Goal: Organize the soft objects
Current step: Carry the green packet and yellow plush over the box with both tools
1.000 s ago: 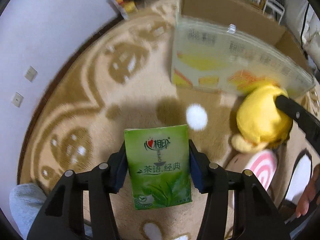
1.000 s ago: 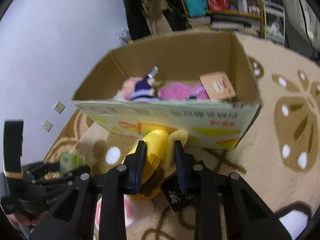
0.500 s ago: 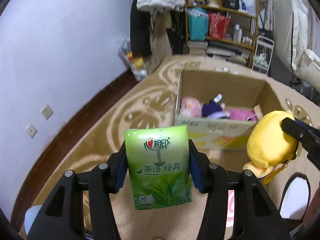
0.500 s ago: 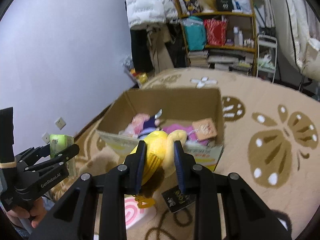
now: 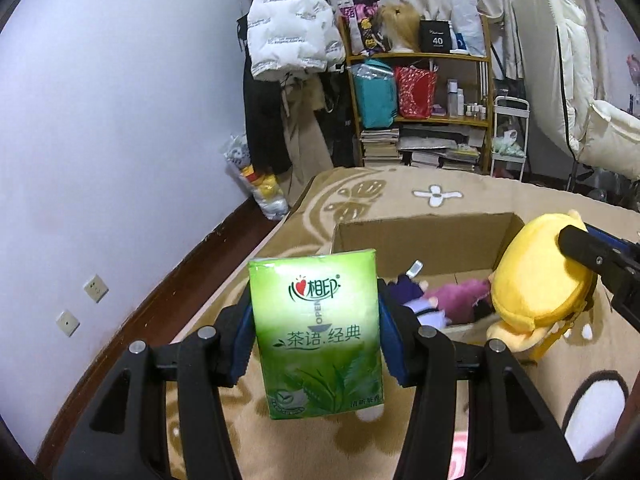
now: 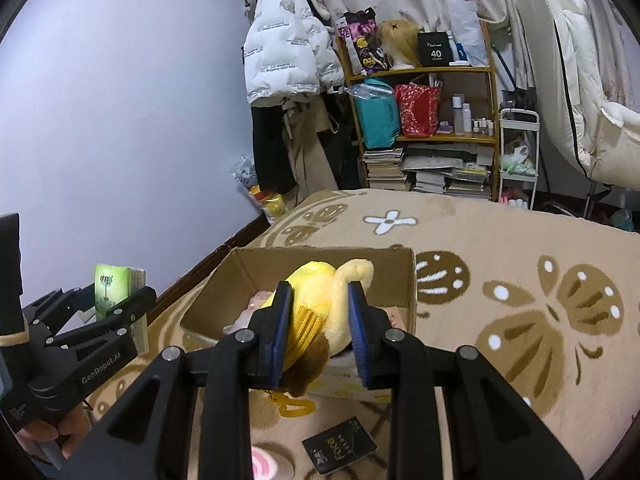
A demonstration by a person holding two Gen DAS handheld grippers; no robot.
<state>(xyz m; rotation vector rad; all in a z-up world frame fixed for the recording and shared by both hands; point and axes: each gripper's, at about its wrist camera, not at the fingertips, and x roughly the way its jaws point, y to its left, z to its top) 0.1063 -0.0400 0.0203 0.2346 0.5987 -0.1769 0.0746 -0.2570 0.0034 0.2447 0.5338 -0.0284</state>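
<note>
Left gripper (image 5: 316, 344) is clamped on both sides of a green tissue pack (image 5: 318, 336), jaws only as wide as the pack, which stands upright in the air in front of the cardboard box (image 5: 420, 236). Right gripper (image 6: 320, 336) is squeezed narrow on a yellow plush toy (image 6: 320, 292), blue pads pressing into its soft body, holding it up over the near edge of the box. Inside the box there's a purple plush (image 5: 460, 294) lying on the bottom. Box sits on the tan patterned rug (image 6: 520, 280).

A white puffer jacket (image 5: 289, 26) hangs beside a cluttered wooden shelf (image 5: 420, 56).
</note>
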